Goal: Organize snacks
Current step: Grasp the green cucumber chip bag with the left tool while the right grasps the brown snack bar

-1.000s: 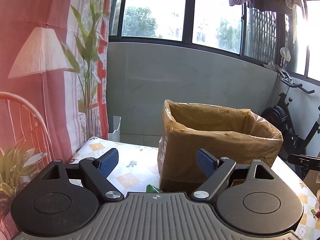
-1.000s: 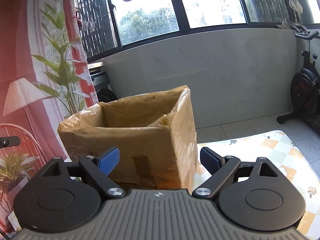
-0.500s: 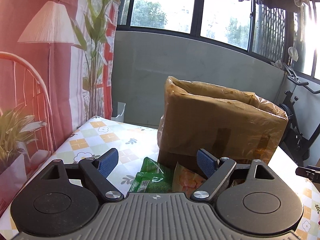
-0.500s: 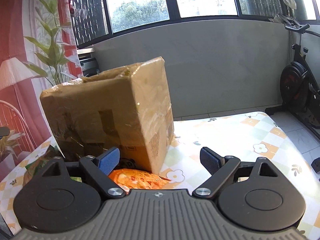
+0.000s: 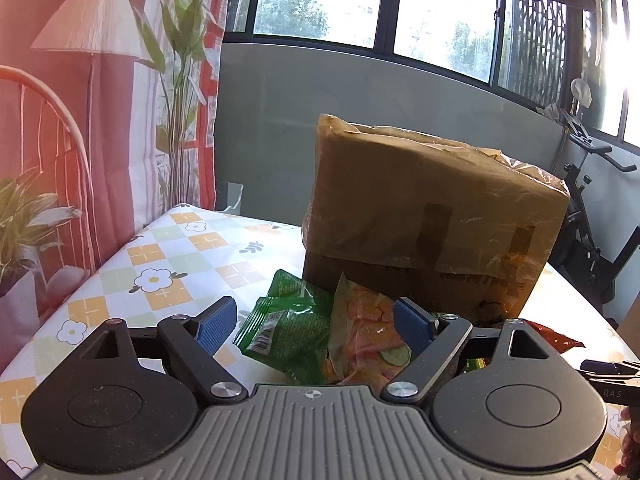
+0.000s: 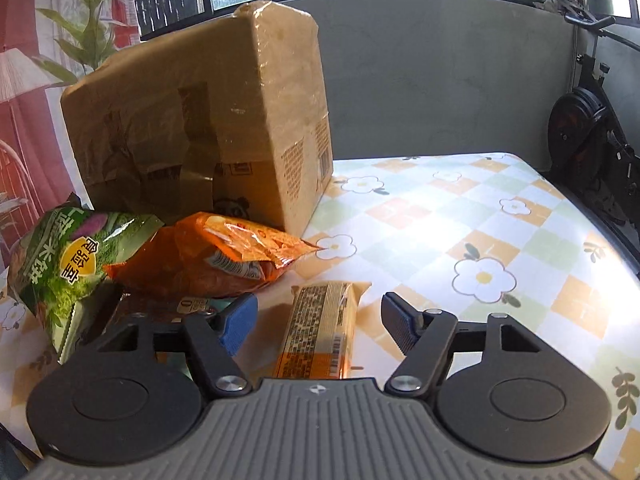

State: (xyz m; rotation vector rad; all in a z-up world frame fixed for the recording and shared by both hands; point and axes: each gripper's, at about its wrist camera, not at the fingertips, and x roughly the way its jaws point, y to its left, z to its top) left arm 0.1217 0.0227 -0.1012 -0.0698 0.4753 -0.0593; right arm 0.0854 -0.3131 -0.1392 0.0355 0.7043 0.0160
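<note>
left gripper (image 5: 314, 322): jaws wide, empty (over green packet (image 5: 288, 320)) | right gripper (image 6: 316, 316): jaws just narrowing, astride yellow packet (image 6: 320, 328), not gripping | cardboard box (image 6: 200, 120) behind

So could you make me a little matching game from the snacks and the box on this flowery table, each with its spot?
Things:
1. cardboard box
2. green packet
3. orange bag
4. yellow pack

Places:
A. between the right gripper's open fingers, untouched
B. far left of the right wrist view
C. behind all the snacks
D. at the box's foot, right of the green packet

Pairs: 1-C, 2-B, 3-D, 4-A
</note>
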